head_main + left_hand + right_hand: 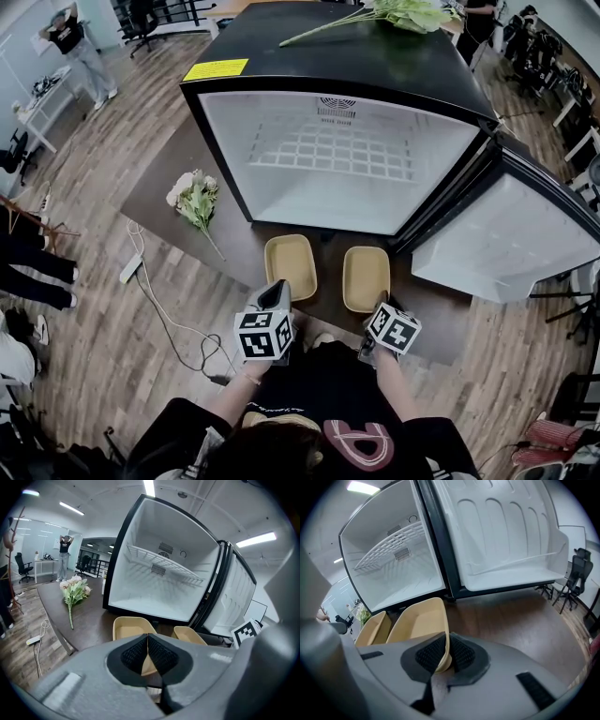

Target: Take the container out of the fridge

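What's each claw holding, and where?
Right claw grips right container by near rim. Left claw shut at near rim of left container; grip unclear.

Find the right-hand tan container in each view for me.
Head view: right-hand tan container, just right of centre, before the fridge.
Left gripper view: lower right of centre.
Right gripper view: centre-left, rim in the right claw.
Shared landmark: the open fridge.

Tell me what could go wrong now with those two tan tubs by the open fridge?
The left gripper pinches only the thin rim of the left container, the right gripper likewise the right container; either might tilt or slip from the jaws. The open fridge door stands close to the right container and could get bumped.
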The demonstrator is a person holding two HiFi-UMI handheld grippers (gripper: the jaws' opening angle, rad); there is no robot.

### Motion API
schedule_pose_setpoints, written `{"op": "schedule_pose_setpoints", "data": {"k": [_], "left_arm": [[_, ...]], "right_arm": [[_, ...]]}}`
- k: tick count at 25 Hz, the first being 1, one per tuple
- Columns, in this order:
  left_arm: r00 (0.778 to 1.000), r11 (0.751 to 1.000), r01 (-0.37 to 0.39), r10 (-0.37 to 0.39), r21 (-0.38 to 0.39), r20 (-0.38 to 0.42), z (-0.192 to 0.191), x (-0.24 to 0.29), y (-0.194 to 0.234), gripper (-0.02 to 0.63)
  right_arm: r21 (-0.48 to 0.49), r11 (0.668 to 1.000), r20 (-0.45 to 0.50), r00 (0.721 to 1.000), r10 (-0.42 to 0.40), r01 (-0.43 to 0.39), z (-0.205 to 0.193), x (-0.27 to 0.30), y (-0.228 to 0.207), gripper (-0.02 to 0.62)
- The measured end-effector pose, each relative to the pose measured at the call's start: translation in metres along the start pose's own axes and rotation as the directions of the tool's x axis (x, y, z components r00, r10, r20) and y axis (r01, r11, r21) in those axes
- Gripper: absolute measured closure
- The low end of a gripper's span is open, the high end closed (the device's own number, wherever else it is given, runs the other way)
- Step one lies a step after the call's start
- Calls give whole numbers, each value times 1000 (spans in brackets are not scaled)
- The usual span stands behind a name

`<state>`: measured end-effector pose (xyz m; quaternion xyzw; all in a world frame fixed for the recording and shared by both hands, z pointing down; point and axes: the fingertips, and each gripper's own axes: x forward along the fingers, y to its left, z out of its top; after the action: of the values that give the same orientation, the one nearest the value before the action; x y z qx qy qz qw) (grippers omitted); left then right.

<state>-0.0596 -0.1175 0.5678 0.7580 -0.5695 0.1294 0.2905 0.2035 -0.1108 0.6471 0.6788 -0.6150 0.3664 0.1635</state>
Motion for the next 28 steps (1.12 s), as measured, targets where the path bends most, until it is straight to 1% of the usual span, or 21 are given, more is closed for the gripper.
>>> {"op": "schedule_pose_setpoints", "data": {"k": [6, 10, 12, 15, 17, 19, 25, 28], "left_arm": [[1000, 1000, -2, 2, -11, 4, -1, 0, -3, 594], [1000, 1000, -4, 4, -13, 9, 0, 0, -4, 594], [1000, 1000, -2, 3, -12, 15, 2, 1, -5, 594], [1000, 1000, 0, 0, -16, 23, 3, 2, -6, 594], [999, 1000, 13, -12, -24, 40, 5, 4, -8, 594], [998, 999, 26, -25, -28, 59, 9, 4, -11, 594], [995, 999, 41, -38, -28, 89, 16, 8, -20, 594], [994, 999, 46, -43, -25, 97, 17, 8, -24, 594]], "right_arm": [[1, 1000, -20, 1000, 7, -7, -6, 2, -1, 565], [-20, 1000, -25, 1000, 2, -2, -8, 3, -2, 564], [-26, 1000, -27, 1000, 12, -12, -8, 5, -2, 560], [-23, 999, -30, 999, 36, -37, -6, 5, 2, 526], [1, 999, -23, 998, 52, -52, -4, 4, 2, 496], [25, 997, -9, 997, 77, -76, 0, 2, 3, 432], [-3, 992, 38, 991, 127, -127, 17, -6, 5, 390], [-37, 989, 63, 987, 147, -145, 24, -15, 7, 383]]}}
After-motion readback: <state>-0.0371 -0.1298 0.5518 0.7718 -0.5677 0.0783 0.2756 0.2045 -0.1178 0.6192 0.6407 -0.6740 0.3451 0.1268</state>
